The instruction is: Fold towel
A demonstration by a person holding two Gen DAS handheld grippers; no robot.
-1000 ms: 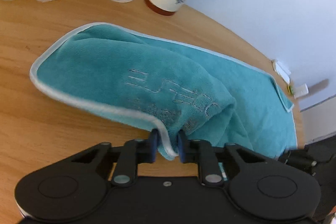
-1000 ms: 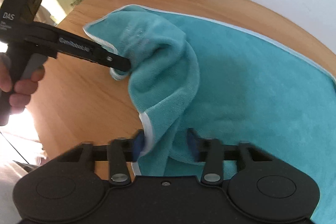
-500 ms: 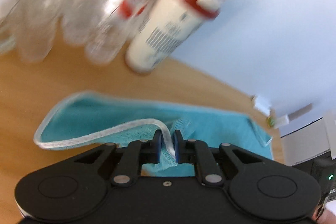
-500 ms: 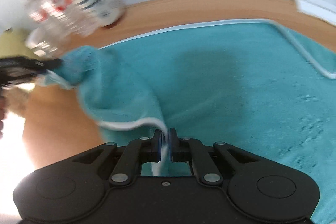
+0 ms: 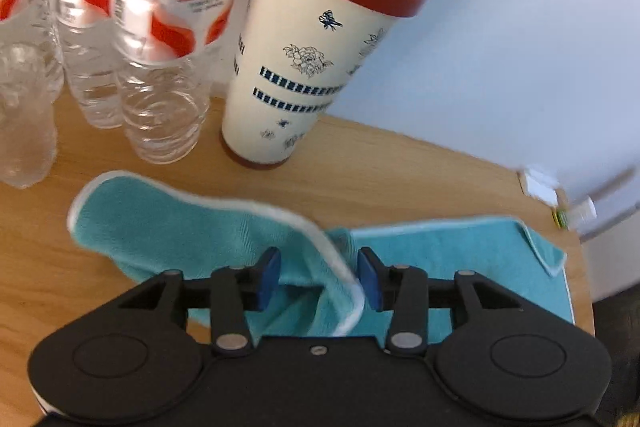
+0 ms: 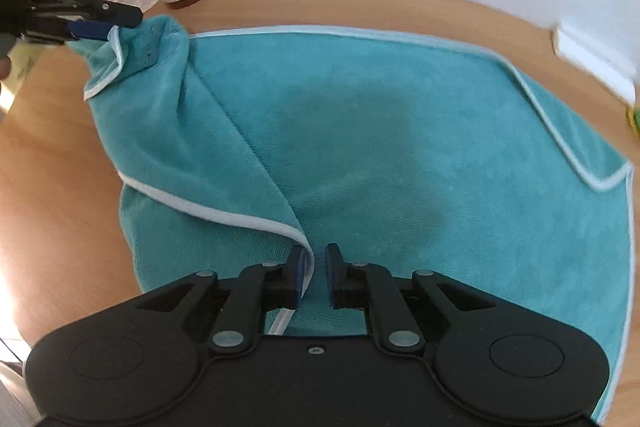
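Towel [image 6: 400, 155]: teal, white piping — left side folded over, bunched on bench [image 6: 60, 163].
Left gripper [image 5: 318, 277]: jaws apart, hem lying loose between.
Right gripper [image 6: 313, 275]: jaws slightly parted, hem between — not clamped.

The teal terry-cloth towel [image 6: 400, 155] has a soft, matt nap with fine ribbing and a smooth pale-blue stitched hem. Under it, the light brown wooden worktop [image 5: 380, 167] looks smooth with a low satin sheen and faint grain. At the upper left of the left wrist view, the clear plastic bottles [image 5: 160, 75] are glossy and ridged, wrapped in shiny printed film labels. The cream printed cup [image 5: 304, 67] beside them looks smooth and semi-matt, its rust-red lid like matt plastic. Both black tongs are matt plastic with blue pads [image 6: 298, 277] and small bright metal rivets.
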